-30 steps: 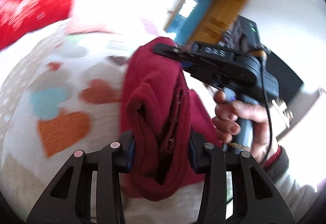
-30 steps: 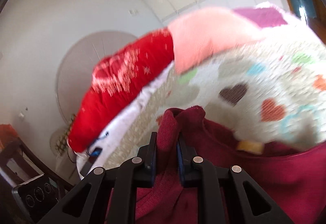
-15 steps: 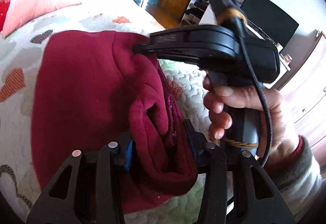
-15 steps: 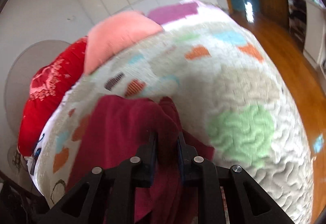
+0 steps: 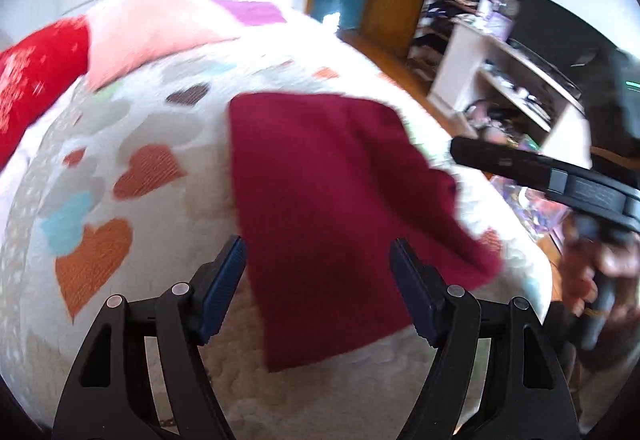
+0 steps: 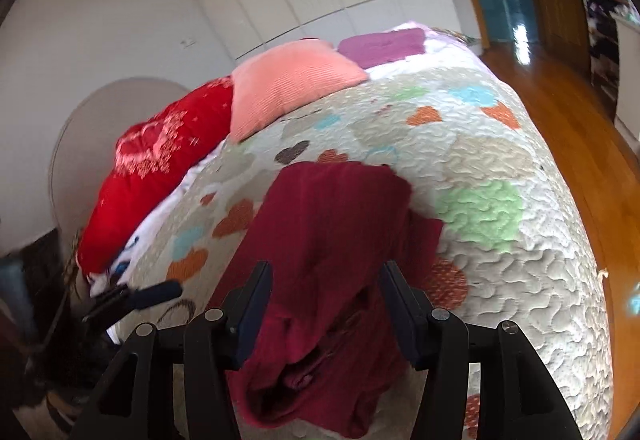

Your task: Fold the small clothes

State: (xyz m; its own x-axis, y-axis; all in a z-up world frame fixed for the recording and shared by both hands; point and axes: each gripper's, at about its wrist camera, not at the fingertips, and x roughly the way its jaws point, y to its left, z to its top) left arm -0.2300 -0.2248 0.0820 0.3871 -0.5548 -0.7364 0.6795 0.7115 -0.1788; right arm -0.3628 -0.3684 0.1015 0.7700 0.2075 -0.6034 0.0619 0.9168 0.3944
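1. Dark red garment [image 5: 336, 208] lies on the quilt [image 5: 132, 256], folded over, flat across its far part, bunched and creased at the near end [image 6: 320, 352]. It sits toward the bed's foot-end edge, closer to the side that drops to the wooden floor [image 6: 576, 160].
2. No label or print readable on the garment; right wrist view shows only a dark fold with what may be a seam or placket.
3. Left gripper [image 5: 318, 280]: jaws have just been opening, now spread wide. Cloth shows between them, pads not pressing on it.
4. Right gripper [image 6: 325, 306]: jaws have just been opening, now apart. Bunched end of the garment lies between them, pads off the fabric.
5. In the left wrist view the right gripper's body comes in from the right edge, held by a hand [image 5: 596, 280]; faint raised lettering on its casing, too blurred to read.
6. Quilt is white with coloured hearts and stippled stitching.
7. At the head end: red pillow [image 6: 160, 168] with a pale pattern, peach pillow [image 6: 288, 80] beside it, purple cloth [image 6: 380, 42] further along.
8. White shelf unit [image 5: 504, 80] stands past the bed, cluttered, blurred.
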